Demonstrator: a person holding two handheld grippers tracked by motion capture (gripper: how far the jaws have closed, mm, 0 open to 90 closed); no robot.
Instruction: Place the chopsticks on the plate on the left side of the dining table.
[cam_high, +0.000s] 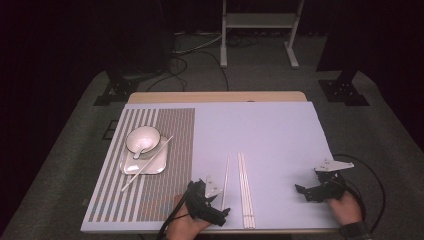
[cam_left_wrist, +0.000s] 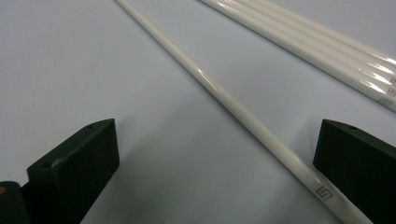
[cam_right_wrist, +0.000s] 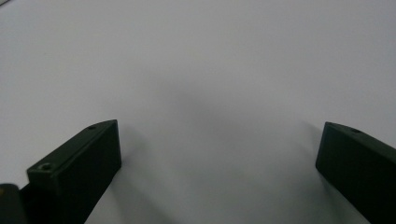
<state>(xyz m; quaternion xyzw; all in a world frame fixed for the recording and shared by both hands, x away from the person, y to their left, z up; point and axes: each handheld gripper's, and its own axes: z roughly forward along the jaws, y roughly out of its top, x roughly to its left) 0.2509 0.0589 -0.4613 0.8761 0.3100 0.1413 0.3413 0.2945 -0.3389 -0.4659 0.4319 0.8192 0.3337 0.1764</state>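
A single white chopstick (cam_high: 226, 180) lies on the pale cloth, with a bundle of several white chopsticks (cam_high: 245, 192) just to its right. My left gripper (cam_high: 220, 205) is low at the single chopstick's near end. In the left gripper view, my left gripper (cam_left_wrist: 217, 135) is open and the chopstick (cam_left_wrist: 243, 119) runs slantwise between the jaws, closer to the right one and untouched. The bundle (cam_left_wrist: 327, 51) lies beyond. My right gripper (cam_high: 302, 192) rests at the front right. In the right gripper view, my right gripper (cam_right_wrist: 219, 135) is open over bare cloth.
A striped placemat (cam_high: 175, 150) covers the table's left side. On it stands a square white plate (cam_high: 129, 167) that carries a white bowl (cam_high: 145, 135) with a spoon (cam_high: 138, 150). Another chopstick (cam_high: 131, 181) leans slantwise across the plate. A cable (cam_high: 372, 175) loops off the right edge.
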